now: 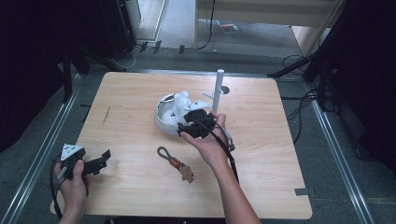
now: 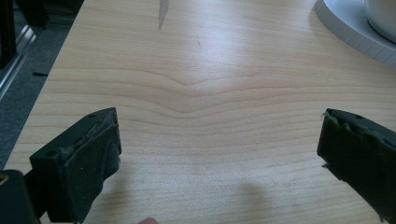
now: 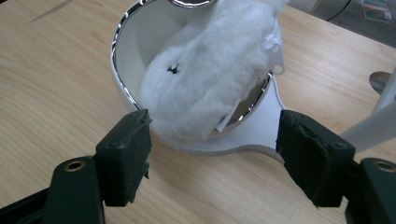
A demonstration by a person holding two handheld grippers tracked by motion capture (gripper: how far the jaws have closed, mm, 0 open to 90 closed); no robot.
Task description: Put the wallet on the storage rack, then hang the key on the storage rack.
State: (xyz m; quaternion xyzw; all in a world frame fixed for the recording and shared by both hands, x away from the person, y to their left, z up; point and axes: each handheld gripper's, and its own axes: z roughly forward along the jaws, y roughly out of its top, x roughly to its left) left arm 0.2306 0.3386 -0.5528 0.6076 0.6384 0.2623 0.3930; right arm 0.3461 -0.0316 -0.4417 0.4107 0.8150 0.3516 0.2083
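We work over the wooden table [image 1: 140,93]. The white bowl [image 3: 126,70] cradles the fluffy toy [image 3: 210,79] just ahead of our right gripper [image 3: 212,149], jaws apart, empty, seemingly after release. Left gripper [image 2: 219,140] idles, jaws wide.

The left gripper [image 1: 103,158] is held low with jaws spread wide; the right gripper [image 1: 183,127] is extended forward, jaws parted.

White bowl [image 2: 355,32] cut off, top-right corner
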